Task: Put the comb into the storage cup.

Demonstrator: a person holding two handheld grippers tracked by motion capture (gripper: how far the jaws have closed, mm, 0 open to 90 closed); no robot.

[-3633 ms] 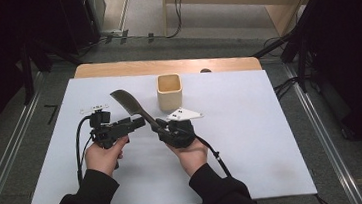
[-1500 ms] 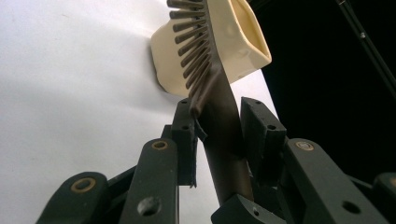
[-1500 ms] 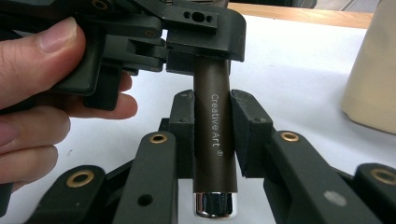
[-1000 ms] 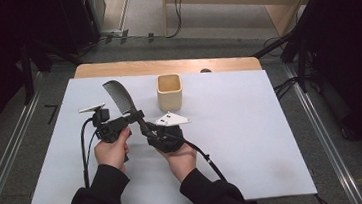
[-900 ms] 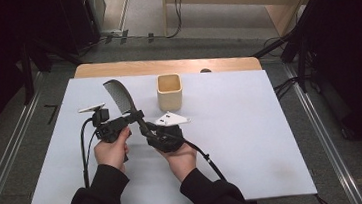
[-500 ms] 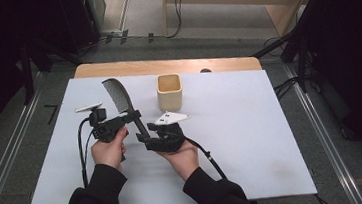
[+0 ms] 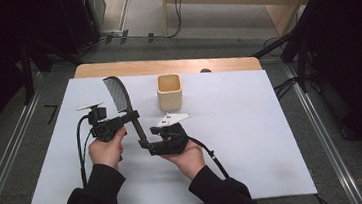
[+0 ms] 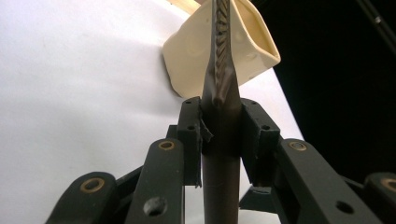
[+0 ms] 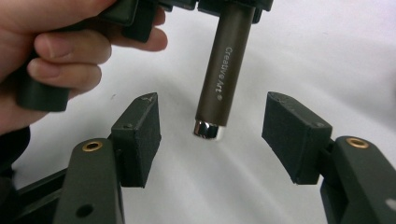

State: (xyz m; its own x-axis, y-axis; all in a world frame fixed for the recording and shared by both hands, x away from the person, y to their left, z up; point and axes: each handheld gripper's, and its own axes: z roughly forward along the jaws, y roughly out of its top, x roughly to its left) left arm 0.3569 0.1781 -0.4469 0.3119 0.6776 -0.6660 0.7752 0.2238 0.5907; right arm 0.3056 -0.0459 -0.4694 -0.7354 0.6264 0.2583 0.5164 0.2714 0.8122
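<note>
The left gripper [image 7: 131, 118] is clamping the brush [image 7: 121, 101] mid-handle above the table while the right gripper [image 9: 212, 128], jaws just opened wide, is releasing its end, probably before dropping it into the cup [image 7: 169, 92].

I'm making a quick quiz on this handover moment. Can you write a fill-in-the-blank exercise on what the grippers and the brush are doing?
1. The left gripper is shut on the brush's ____.
2. The right gripper has just been opening, and its pads stand ____ the brush without pressing on it.
3. The cup is ____ in colour.
4. The cup stands on the white ____.

Missing words: handle; either side of; cream; table
</note>
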